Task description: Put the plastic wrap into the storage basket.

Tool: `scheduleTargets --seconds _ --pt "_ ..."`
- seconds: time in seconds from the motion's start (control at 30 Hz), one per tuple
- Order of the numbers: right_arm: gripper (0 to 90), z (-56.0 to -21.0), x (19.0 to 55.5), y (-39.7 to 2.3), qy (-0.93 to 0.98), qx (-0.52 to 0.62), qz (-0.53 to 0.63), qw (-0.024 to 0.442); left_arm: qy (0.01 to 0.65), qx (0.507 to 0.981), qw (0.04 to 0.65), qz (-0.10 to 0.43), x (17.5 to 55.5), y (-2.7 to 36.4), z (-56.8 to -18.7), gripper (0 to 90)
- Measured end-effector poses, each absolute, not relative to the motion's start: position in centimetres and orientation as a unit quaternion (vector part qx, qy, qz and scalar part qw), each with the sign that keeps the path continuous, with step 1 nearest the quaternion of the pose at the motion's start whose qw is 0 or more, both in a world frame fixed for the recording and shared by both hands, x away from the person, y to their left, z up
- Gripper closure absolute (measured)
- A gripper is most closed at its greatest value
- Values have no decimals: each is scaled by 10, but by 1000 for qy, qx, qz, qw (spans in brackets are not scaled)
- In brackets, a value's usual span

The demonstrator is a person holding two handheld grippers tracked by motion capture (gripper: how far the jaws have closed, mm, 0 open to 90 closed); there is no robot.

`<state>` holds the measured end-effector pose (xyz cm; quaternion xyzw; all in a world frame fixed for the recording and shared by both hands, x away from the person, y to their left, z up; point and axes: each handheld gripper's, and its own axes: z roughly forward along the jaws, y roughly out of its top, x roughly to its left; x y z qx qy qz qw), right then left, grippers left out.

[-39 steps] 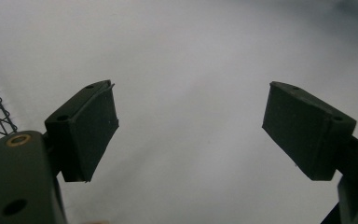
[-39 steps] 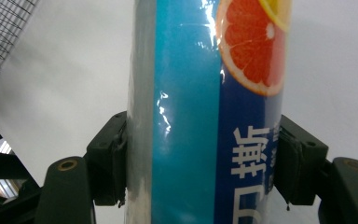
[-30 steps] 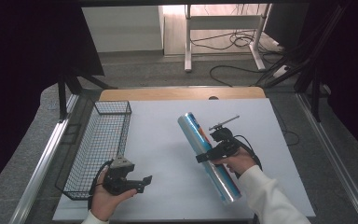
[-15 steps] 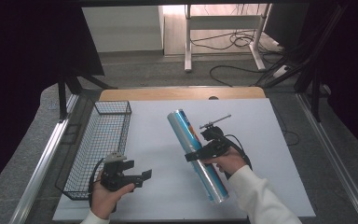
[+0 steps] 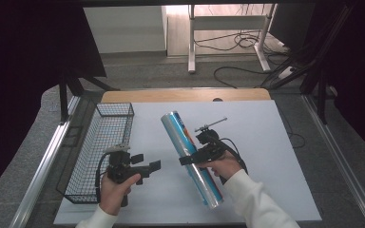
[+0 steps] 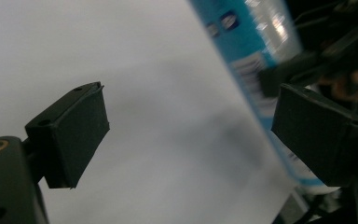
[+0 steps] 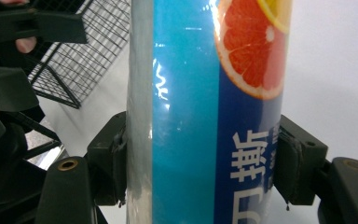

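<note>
A long blue roll in clear wrap (image 5: 190, 156), printed with a grapefruit slice (image 7: 205, 93), lies diagonally over the white table top (image 5: 266, 142). My right gripper (image 5: 193, 159) is shut on the roll's middle, one pad pressed against each side (image 7: 205, 163). My left gripper (image 5: 151, 167) is held to the left of the roll, jaws wide open with nothing between them (image 6: 191, 135). Its pads (image 6: 72, 133) point toward the roll (image 6: 247, 51), which runs past its right jaw. I cannot tell whether the roll rests on the table or is lifted.
A black wire basket (image 5: 104, 142) stands along the table's left side, close behind my left hand, and it also appears as the basket (image 7: 74, 60) beyond the roll. A wooden strip (image 5: 185, 95) edges the table's far side. Cables lie on the floor beyond.
The right gripper has carried the roll to the left, toward the table's middle. The left gripper has moved a little forward and right, closer to the roll, jaws still open.
</note>
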<state>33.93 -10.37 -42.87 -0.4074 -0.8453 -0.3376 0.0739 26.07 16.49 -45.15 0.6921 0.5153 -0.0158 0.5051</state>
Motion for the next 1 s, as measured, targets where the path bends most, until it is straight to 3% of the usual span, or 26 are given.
scheduleTargets --seconds 0.4,0.83,1.0 --pt "320 -426 333 -89 -839 -389 -372 74 523 638 557 -94 298 156 -447 106" --pt "320 -425 328 -69 -827 -388 -400 69 521 627 561 -144 317 144 -450 119" --pt "320 -424 325 -62 -826 -385 -408 62 513 621 570 -159 321 144 -453 199"
